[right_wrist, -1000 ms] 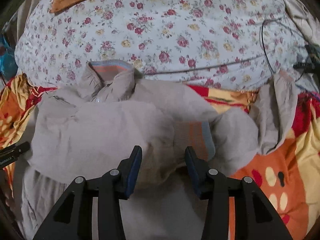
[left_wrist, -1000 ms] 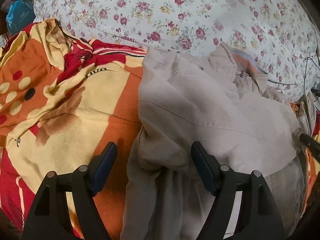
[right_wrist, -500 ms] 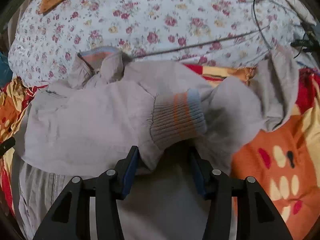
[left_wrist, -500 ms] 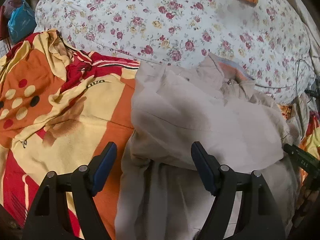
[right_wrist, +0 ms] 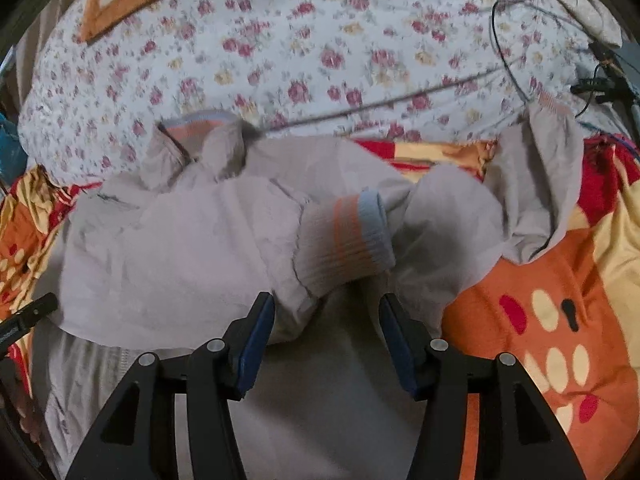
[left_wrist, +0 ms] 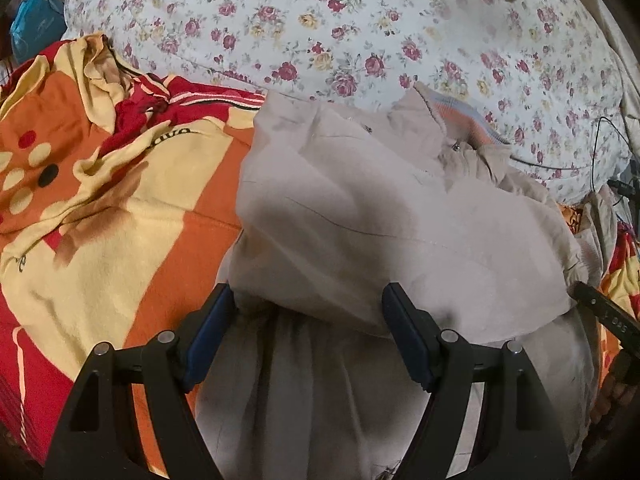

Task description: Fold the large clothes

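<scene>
sleeve cuff (right_wrist: 346, 236) now flipped in across jacket (left_wrist: 360, 216) chest vs 1 s ago, lying on blanket (left_wrist: 120, 216). left fingers (left_wrist: 306, 336) & right fingers (right_wrist: 326, 338) spread, holding nothing. looks like sleeve fold done; other sleeve next.

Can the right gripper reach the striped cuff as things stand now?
Probably yes: the right gripper is open, and the striped cuff lies just ahead on top of the beige jacket, uncovered.

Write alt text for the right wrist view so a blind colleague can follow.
An open right gripper hovers over a crumpled beige fabric jacket, its ribbed sleeve cuff with orange and blue stripes lying just beyond the fingertips. The jacket rests on an orange, red and yellow blanket, with a white floral-print quilt behind.
</scene>
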